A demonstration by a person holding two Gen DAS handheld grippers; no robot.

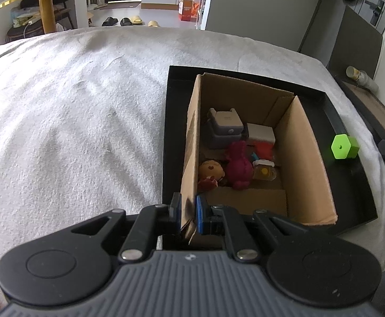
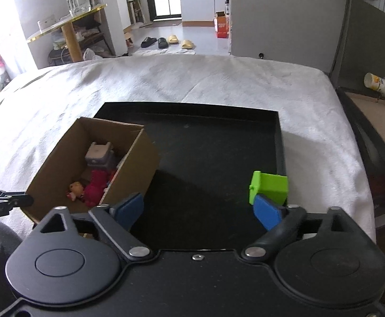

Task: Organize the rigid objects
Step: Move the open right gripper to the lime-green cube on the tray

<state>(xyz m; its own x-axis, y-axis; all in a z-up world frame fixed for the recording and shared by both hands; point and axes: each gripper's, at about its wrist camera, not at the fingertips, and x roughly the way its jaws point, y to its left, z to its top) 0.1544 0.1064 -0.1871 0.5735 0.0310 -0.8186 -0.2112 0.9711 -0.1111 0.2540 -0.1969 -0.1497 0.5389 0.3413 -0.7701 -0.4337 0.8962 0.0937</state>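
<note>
A bed covered in a nubbly white blanket [image 1: 73, 105] holds a shallow black tray [image 2: 192, 111] with a raised rim. On the left part of the tray stands an open brown cardboard box [image 1: 306, 158], its walls plain and matte. Inside lie small toys: a boxy grey plastic one [image 1: 225, 126], a white cube [image 1: 261, 132], a knobbly magenta figure [image 1: 238, 166] and a round orange plush face [image 1: 210, 170]. The left gripper [image 1: 187, 211] is pinched tight on the box's near left wall, blue pads flat against the cardboard on both sides. The right gripper [image 2: 200, 208] stands wide apart over bare tray, gripping nothing. Just beyond its right pad, a bright green hexagonal plastic block [image 2: 271, 187] lies near the tray's right rim.
</note>
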